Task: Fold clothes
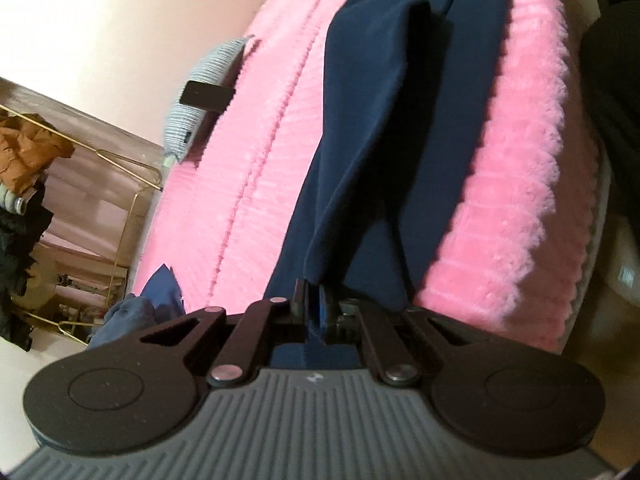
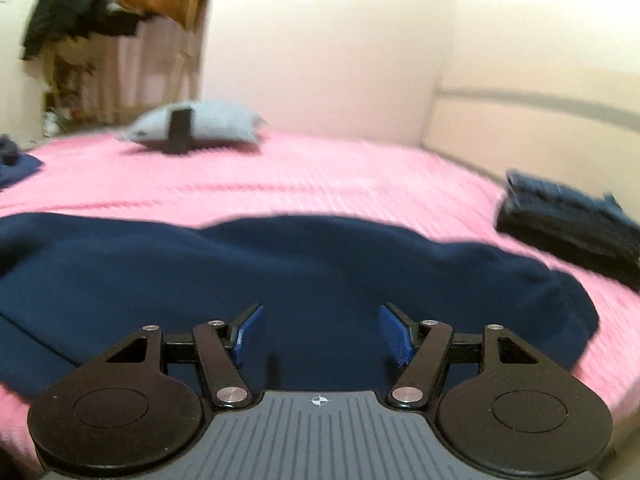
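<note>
Left gripper (image 1: 314, 300) pinching navy garment (image 1: 400, 120), right gripper (image 2: 320, 334) wide above it, folded dark stack (image 2: 568, 220) nearby, grey pillow (image 2: 200, 126) beyond

Blurred folded dark pile (image 2: 568, 224), edge-cropped

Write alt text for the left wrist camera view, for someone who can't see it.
The left claw is shut on an edge of a navy blue garment, which stretches away across a pink ribbed bedspread. A light blue pillow lies at the bed's far left edge.
</note>
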